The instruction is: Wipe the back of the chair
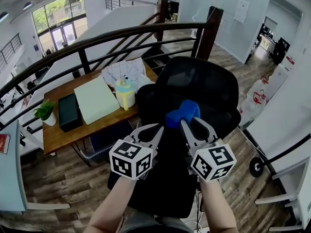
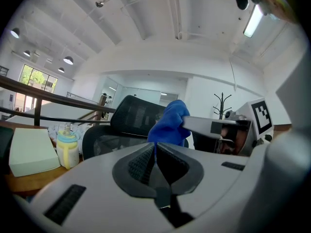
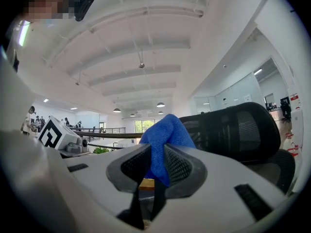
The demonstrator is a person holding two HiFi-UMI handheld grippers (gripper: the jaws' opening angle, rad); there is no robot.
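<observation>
A black mesh office chair [image 1: 206, 86] stands right in front of me, its back upright. In the head view a blue cloth [image 1: 181, 112] sits bunched over the chair between my two grippers. My right gripper [image 1: 190, 121] is shut on it, and the cloth [image 3: 163, 132] bulges out above the jaws [image 3: 158, 154]. My left gripper [image 1: 155, 128] comes in from the left with its tips at the cloth's lower left corner. In its own view the jaws [image 2: 155, 147] are shut, with a thin strip of the cloth [image 2: 170, 123] between them. The chair back [image 2: 136, 113] rises behind.
A wooden desk [image 1: 63, 135] stands left of the chair. It carries a pale green pad [image 1: 95, 98], a black box [image 1: 69, 111], a yellow bottle [image 1: 125, 93] and a small plant [image 1: 45, 111]. A black railing [image 1: 121, 33] runs behind. Water jugs [image 1: 257, 96] stand at right.
</observation>
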